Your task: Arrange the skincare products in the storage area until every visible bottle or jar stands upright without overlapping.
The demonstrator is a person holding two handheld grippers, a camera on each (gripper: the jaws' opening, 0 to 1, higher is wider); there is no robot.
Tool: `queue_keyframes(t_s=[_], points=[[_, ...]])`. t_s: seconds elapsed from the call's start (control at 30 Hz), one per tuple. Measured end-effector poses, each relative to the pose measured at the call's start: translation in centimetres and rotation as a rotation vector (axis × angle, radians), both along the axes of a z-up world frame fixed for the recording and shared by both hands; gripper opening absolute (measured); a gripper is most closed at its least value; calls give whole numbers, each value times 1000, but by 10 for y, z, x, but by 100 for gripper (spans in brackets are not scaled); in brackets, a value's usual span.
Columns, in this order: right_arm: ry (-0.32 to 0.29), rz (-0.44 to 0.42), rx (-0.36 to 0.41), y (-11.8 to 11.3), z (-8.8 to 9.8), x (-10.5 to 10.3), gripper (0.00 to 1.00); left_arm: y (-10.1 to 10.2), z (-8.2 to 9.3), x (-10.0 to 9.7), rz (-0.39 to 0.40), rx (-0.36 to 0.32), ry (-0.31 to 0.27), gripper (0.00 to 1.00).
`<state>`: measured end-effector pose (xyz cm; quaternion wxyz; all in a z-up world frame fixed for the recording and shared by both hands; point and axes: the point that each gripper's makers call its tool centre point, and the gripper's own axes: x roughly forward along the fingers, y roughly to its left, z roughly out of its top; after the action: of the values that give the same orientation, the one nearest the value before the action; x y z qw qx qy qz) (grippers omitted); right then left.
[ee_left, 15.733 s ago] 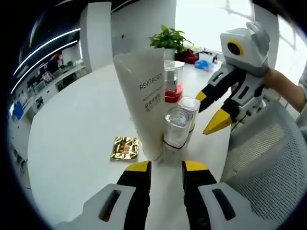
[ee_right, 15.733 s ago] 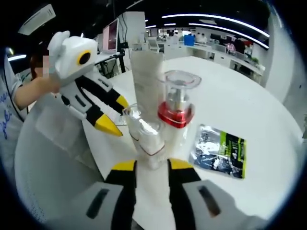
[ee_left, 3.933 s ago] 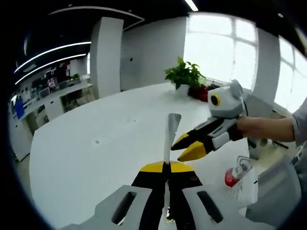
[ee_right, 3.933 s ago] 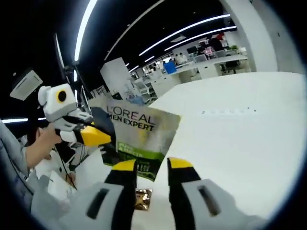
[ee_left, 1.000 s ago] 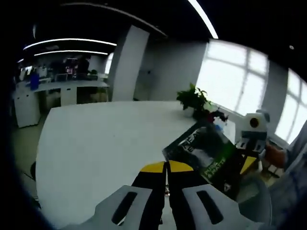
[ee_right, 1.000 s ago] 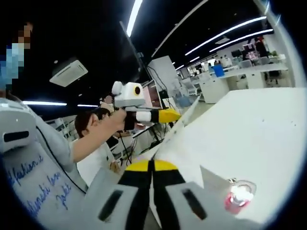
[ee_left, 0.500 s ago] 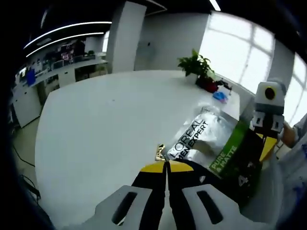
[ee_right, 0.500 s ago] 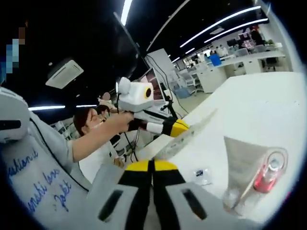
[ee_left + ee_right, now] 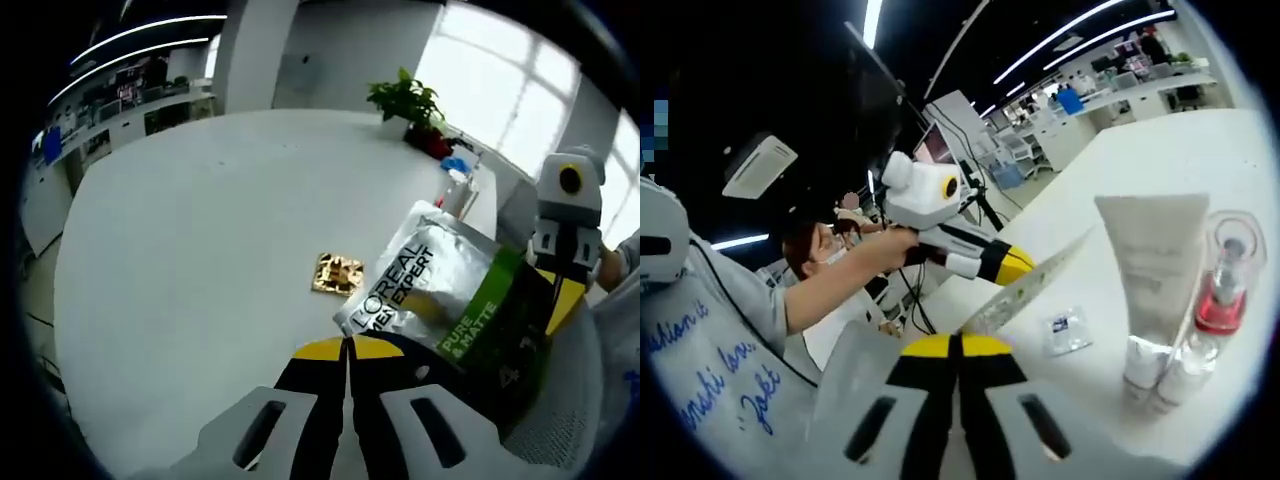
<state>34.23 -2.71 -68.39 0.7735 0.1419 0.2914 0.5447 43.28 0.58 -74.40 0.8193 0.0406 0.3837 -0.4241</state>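
Both grippers, left (image 9: 347, 347) and right (image 9: 956, 343), clamp the silver-and-green foil sachet (image 9: 447, 310); a gold square packet (image 9: 337, 273) lies at eleven o'clock.

Both grippers now pinch the big silver-green sachet (image 9: 455, 310) w/ jaws closed. 15.7 s ago both were down by the bottles, jaws apart. 3.9 s ago the right gripper (image 9: 956, 345) had jaws apart beside the sachet; now they're closed on its edge. The left gripper (image 9: 347, 347) was already clamped on it then. The sachet went from edge-on to printed face showing. It's up above the desk (image 9: 200, 240), near the small gold packet (image 9: 337, 273).
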Motion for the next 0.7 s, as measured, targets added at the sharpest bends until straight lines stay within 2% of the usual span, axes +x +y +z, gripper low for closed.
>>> queue_keyframes(t_s=[0.2,0.4,0.6,0.7], points=[[53,10,-13,0,-16,-10,1,-3,-23,-18,-43,48,63,0],[103,15,-28,0,-31,-16,1,-5,-46,-27,-60,63,134,0],[138,18,-40,-1,-41,-19,1,-6,-60,-30,-64,71,173,0],[150,32,-61,0,-49,-20,1,-6,-69,-33,-88,112,174,0]])
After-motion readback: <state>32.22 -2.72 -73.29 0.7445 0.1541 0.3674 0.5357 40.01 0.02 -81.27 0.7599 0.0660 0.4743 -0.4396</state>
